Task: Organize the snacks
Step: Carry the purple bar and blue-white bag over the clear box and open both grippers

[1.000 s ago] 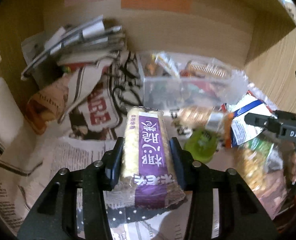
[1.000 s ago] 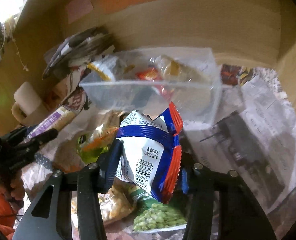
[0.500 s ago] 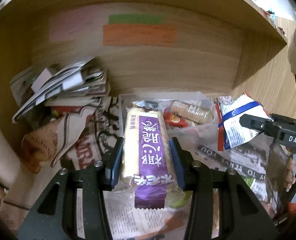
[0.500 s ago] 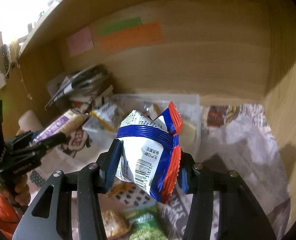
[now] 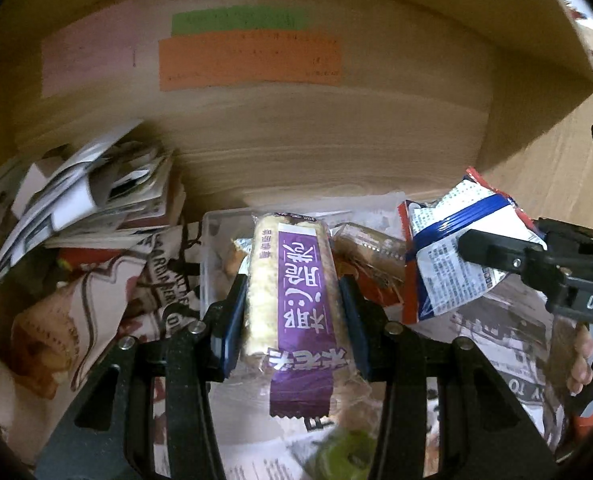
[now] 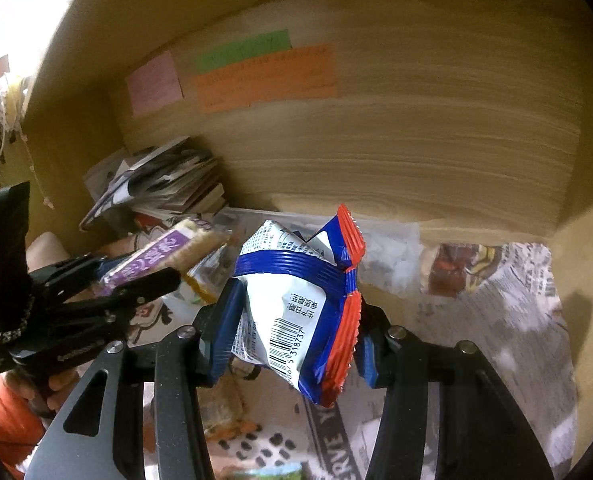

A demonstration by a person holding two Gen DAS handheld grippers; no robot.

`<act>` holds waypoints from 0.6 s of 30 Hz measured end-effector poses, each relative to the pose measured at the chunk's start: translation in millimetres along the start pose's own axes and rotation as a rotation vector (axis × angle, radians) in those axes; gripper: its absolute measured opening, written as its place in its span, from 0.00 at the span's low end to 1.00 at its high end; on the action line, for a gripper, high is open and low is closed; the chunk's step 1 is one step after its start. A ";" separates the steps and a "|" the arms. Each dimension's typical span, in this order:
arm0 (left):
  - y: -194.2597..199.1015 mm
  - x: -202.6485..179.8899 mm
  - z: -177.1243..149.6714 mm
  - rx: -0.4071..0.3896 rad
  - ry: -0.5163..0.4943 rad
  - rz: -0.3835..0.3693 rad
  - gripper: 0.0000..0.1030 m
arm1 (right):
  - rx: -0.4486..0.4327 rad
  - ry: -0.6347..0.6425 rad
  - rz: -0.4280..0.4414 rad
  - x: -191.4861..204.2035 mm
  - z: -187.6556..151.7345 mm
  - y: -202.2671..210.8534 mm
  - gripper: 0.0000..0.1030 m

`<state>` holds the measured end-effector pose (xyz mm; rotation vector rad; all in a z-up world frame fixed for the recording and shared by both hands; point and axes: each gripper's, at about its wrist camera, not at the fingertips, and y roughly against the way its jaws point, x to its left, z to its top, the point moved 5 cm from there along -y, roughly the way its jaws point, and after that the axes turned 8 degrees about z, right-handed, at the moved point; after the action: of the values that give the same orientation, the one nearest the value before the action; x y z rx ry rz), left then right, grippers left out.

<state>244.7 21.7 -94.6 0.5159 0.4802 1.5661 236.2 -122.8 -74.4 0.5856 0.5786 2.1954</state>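
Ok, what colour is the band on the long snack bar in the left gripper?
Purple with white characters on the snack bar; clearest in the left wrist view.

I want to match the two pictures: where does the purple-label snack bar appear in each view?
Left wrist: purple-label snack bar at centre, clamped in the left gripper.
Right wrist: the bar at left, pointing up-right.
Shared landmark: orange note on the back wall.

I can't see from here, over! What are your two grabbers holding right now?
Left gripper shut on purple-label rice cracker pack. Right gripper shut on white-blue-red snack packet. Clear bin ahead, nothing blocking.
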 end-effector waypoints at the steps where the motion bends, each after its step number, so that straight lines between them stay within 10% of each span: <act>1: -4.8 -0.6 2.0 0.007 0.001 -0.003 0.44 | 0.003 0.002 -0.002 -1.0 2.1 -2.9 0.45; 18: -39.0 -7.2 22.3 -0.002 -0.021 0.017 0.55 | 0.095 0.113 -0.070 -5.5 20.6 -46.2 0.54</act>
<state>289.5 16.7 -99.9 0.5357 0.4597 1.5754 277.4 -95.2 -85.7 0.4855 0.7550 2.1538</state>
